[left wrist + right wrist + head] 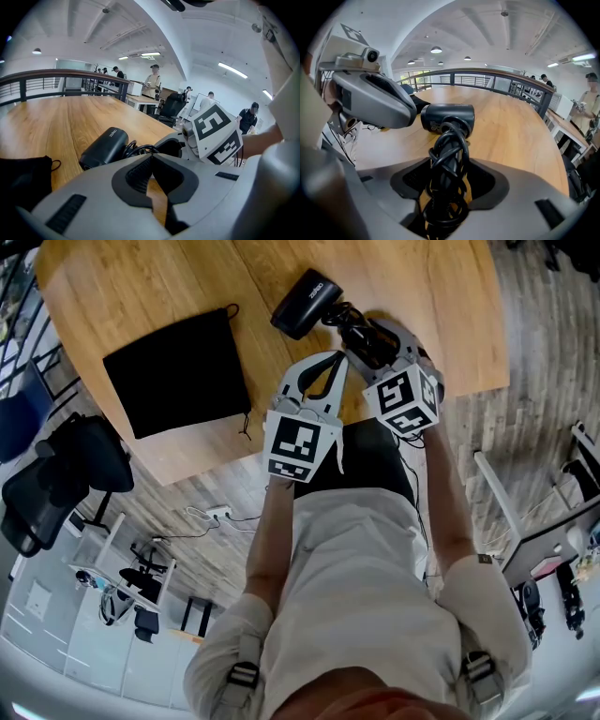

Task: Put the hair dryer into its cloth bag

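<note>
1. Closest to the head camera is your own torso (347,596) in a pale shirt with shoulder straps. It fills the 6 o'clock part of the head view, and both forearms reach up toward 12.
2. Your left gripper (336,357) hovers over the near edge of the wooden table (141,287). Its jaws taper together with the tips touching, and they hold nothing. The left gripper view (151,157) shows only wood through the small gap behind the tips.
3. Your right gripper (370,341) sits just at 3 o'clock of the left one. Its jaws stand wide around the dryer's handle, which is wrapped in black cord (447,187). In the right gripper view (446,164), wood shows on either side of the bundle, so the pads are not pressing.
4. The black hair dryer (307,301) lies on the table at 12 o'clock. Its barrel points toward 11 and its handle trails toward 5, into the right jaws.
5. The black cloth bag (176,371) lies flat at 10 o'clock, well apart from the dryer. Drawstring ends show at both corners of the edge facing it. Bare wood lies between the two, and the left gripper is on the bag's side of the right gripper.
6. On the floor, an office chair (66,470) stands at 8 o'clock, a power strip (216,514) lies at 7, and a desk (544,540) stands at 4.
7. Beyond the table, the left gripper view shows a railing (47,77) and people (152,79) standing at distant desks.
</note>
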Demonstrator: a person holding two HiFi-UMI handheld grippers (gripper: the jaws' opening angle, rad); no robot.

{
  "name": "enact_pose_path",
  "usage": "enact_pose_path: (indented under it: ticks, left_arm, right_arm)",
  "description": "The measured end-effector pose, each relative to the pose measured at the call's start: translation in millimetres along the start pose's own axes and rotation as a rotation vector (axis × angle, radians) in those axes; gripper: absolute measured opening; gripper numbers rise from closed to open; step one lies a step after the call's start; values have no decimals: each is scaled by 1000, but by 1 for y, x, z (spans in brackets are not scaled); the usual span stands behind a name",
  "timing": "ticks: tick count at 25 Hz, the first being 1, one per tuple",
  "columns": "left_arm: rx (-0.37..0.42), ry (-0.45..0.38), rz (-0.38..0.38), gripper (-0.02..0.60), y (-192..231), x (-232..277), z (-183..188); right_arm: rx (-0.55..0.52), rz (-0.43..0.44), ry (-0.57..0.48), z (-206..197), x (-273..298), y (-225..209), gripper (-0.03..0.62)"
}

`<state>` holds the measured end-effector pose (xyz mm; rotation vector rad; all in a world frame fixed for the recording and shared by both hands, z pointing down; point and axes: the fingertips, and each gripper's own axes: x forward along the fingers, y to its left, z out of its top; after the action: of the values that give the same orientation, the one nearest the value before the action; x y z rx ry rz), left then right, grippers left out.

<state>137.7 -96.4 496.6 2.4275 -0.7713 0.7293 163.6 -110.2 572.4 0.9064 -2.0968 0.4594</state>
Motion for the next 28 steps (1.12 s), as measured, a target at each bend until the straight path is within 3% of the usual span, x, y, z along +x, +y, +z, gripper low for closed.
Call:
enact_pose_path:
  ticks: [6, 14, 28]
  left_arm:
    - [-8, 0, -7, 20, 2, 0, -3]
    - [-14, 9, -2, 21, 6, -5, -6]
    - [-47, 7, 72, 21, 32, -31, -22]
  right_arm:
    - [40, 14, -31, 0, 2, 1, 221]
    - [65, 7, -50, 1, -1, 1, 215]
    - [61, -3, -62, 8, -7, 11, 212]
